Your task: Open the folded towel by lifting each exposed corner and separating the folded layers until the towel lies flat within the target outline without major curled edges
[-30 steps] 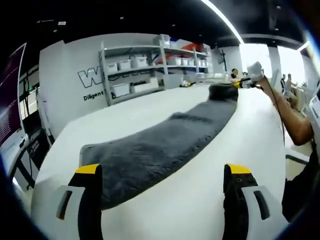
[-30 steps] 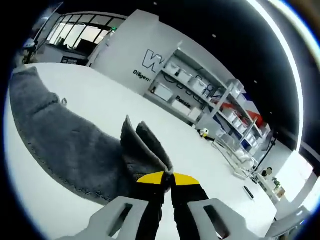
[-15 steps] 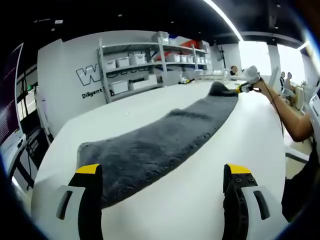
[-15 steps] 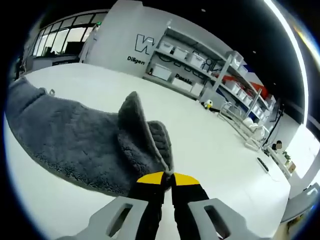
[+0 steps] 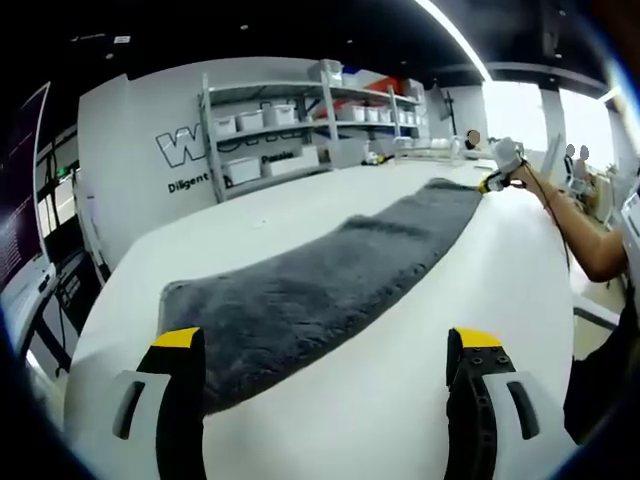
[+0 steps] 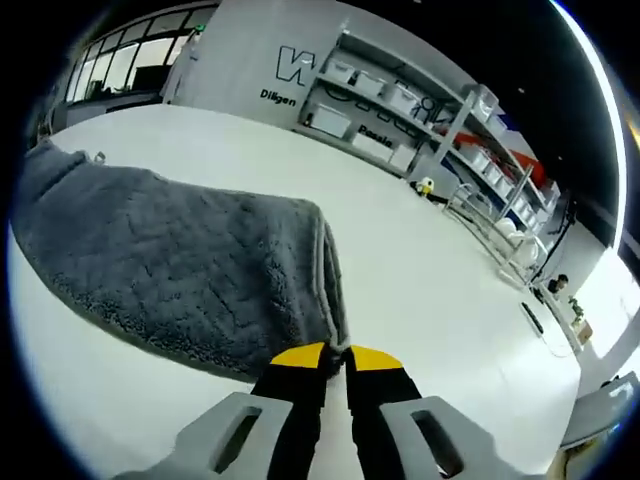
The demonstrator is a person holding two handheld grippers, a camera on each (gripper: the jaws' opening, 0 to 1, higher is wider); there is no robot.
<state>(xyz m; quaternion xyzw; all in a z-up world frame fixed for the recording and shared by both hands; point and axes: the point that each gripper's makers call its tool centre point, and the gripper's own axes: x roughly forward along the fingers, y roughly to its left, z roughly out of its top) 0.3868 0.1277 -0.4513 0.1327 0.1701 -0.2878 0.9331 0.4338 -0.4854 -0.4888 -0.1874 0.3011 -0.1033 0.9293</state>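
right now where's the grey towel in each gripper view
Left gripper view: the grey towel runs as a long strip from the lower left to the upper right, where the right gripper grips its far end.
Right gripper view: it spreads left of centre, its near corner pinched in the jaws.
Shared landmark: the shelving rack against the lettered wall.

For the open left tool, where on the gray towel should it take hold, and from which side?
Judging from the left gripper view, the near corner of the gray towel, lying flat just ahead of the left tool. Come in low from the table's near side, since that edge is exposed; the right tool pinches the far end.
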